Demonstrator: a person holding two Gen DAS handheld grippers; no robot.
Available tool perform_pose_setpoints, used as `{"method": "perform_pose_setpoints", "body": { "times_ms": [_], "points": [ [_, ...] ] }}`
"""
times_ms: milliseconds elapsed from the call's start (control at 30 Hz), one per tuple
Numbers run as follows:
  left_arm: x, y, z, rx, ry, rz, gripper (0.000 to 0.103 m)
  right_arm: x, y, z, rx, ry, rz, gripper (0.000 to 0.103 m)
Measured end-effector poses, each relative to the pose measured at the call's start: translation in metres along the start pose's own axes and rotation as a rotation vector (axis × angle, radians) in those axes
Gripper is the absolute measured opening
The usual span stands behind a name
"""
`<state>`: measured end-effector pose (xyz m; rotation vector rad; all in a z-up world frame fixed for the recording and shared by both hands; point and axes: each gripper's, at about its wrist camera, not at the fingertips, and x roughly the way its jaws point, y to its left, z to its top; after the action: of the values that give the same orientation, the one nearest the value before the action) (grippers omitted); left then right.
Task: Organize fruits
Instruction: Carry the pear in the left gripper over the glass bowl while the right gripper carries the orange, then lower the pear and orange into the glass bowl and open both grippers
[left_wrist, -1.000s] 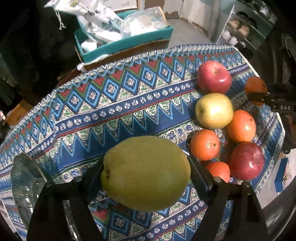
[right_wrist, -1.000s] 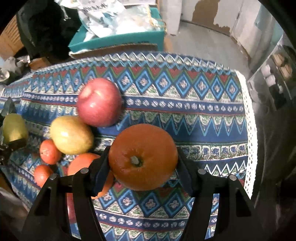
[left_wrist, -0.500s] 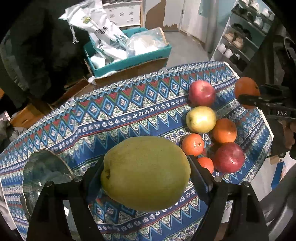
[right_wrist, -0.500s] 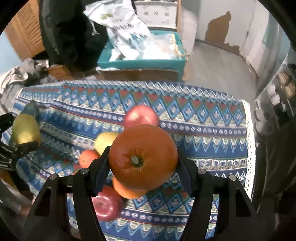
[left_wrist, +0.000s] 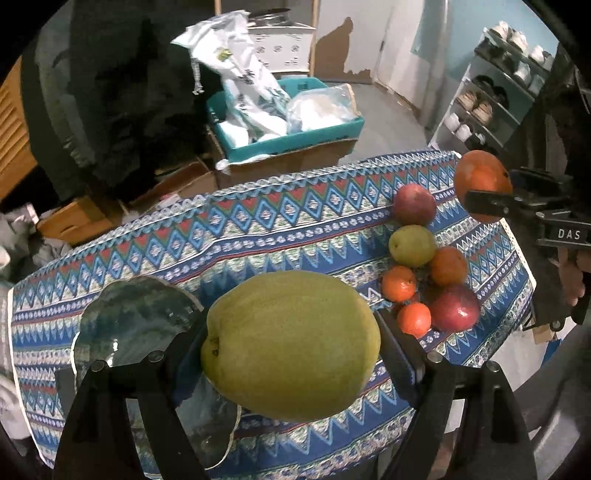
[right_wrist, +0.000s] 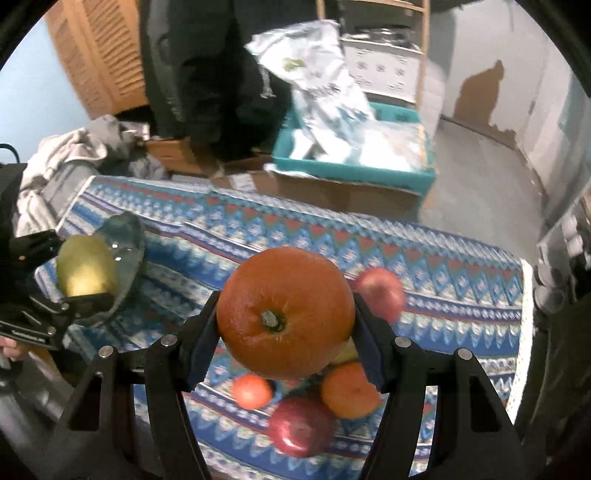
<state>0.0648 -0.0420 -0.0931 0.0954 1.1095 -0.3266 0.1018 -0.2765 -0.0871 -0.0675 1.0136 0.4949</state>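
Fruits: left tongs (left_wrist: 291, 347) clamp green pear (left_wrist: 290, 345); right tongs (right_wrist: 286, 314) clamp orange (right_wrist: 284, 312) above patterned tablecloth (left_wrist: 258, 229).

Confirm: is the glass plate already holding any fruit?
No. In the left wrist view the glass plate lies bare on the cloth, and the green pear is in the left gripper.

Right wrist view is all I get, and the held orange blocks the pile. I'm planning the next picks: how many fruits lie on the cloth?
Observer: Six, by the left wrist view: a far red apple, a near red apple, a yellow-green apple and three oranges.
Operator: Anything on the glass plate?
Observer: No fruit on the part of the glass plate that shows; the pear in the left gripper hides its right side.
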Motion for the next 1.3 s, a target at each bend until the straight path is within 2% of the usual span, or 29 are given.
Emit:
{"method": "perform_pose_setpoints", "body": {
  "times_ms": [667,1033,1300],
  "points": [
    [-0.036,0.095,-0.048,-0.153,-0.037,0.06,0.085,0.039,0.131,0.046,-0.16,0.045,0.154,0.066],
    [-0.021,0.139,-0.076,-0.235,0.007,0.095,0.085,0.083,0.195,0.056,-0.224,0.126,0.24,0.066],
    [0.0,0.164,-0.098,-0.266,0.057,0.156,0.085,0.109,0.218,0.063,-0.225,0.171,0.273,0.066]
  ]
}}
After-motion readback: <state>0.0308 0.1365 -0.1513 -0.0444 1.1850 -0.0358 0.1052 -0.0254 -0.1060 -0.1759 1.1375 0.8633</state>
